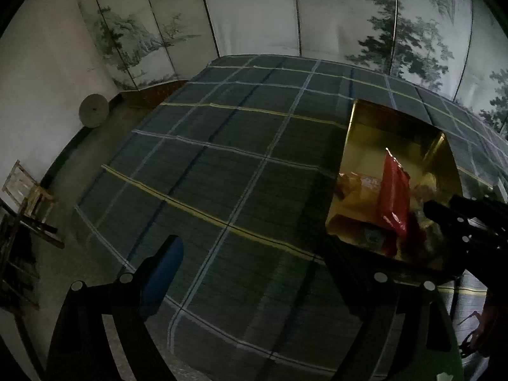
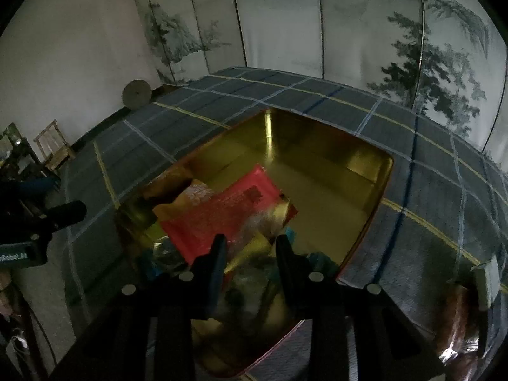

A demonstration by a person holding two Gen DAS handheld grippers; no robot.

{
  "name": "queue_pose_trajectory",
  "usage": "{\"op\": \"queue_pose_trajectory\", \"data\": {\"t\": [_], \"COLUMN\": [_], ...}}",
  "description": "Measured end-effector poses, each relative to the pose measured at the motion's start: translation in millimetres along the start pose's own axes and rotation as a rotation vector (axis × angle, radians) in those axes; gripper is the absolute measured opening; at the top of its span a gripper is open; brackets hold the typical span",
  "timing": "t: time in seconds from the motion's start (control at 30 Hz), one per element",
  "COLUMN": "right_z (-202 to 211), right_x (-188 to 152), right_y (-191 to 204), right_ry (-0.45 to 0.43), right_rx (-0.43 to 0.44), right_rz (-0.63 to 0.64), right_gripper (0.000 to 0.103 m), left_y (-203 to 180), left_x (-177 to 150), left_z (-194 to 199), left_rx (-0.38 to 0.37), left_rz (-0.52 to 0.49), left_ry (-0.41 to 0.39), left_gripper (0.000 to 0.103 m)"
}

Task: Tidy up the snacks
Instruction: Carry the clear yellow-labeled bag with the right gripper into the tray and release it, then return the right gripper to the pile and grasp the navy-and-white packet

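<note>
A gold tin box (image 2: 365, 187) stands open on the plaid tablecloth and holds a red snack packet (image 2: 228, 209) on top of several other wrapped snacks. The box also shows at the right of the left wrist view (image 1: 381, 139), with the red packet (image 1: 393, 193) inside. My right gripper (image 2: 250, 247) hovers over the near end of the box, its jaws part open around a clear wrapped snack (image 2: 254, 228); whether it grips is unclear. My left gripper (image 1: 254, 254) is open and empty over the cloth, left of the box.
The plaid tablecloth (image 1: 222, 158) covers the table. A brownish wrapped packet (image 2: 457, 317) and a small white item (image 2: 487, 282) lie at the right edge of the table. A painted folding screen (image 2: 317, 31) stands behind. A wooden stool (image 2: 52, 146) stands at the left wall.
</note>
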State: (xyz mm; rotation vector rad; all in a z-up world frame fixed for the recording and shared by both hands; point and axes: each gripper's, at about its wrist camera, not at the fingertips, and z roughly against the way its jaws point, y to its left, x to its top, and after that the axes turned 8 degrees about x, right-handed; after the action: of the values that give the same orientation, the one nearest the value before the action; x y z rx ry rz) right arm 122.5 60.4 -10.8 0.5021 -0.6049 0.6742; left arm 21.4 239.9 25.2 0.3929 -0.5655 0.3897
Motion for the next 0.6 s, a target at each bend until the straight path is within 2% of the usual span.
{"op": "queue_pose_trajectory", "data": {"t": [0.03, 0.1, 0.37, 0.6], "right_z": [1, 4, 42, 88], "right_x": [0, 0, 2, -8], "right_y": [0, 0, -18, -76], "right_ry": [-0.008, -0.027, -0.11, -0.122], "right_rx": [-0.003, -0.015, -0.023, -0.113], "right_rz": [0.001, 0.002, -0.039, -0.084], "right_gripper": [0.038, 0.052, 0.053, 0.054], "left_y": [-1, -2, -9, -24], "left_x": [0, 0, -1, 0], "left_z": [0, 0, -2, 3], "left_rx": [-0.002, -0.007, -0.03, -0.06], "left_rz": [0.001, 0.001, 0.006, -0.019], "left_ry": [0.001, 0.001, 0.019, 0.007], "left_gripper": [0.087, 0.087, 0.087, 0.087]}}
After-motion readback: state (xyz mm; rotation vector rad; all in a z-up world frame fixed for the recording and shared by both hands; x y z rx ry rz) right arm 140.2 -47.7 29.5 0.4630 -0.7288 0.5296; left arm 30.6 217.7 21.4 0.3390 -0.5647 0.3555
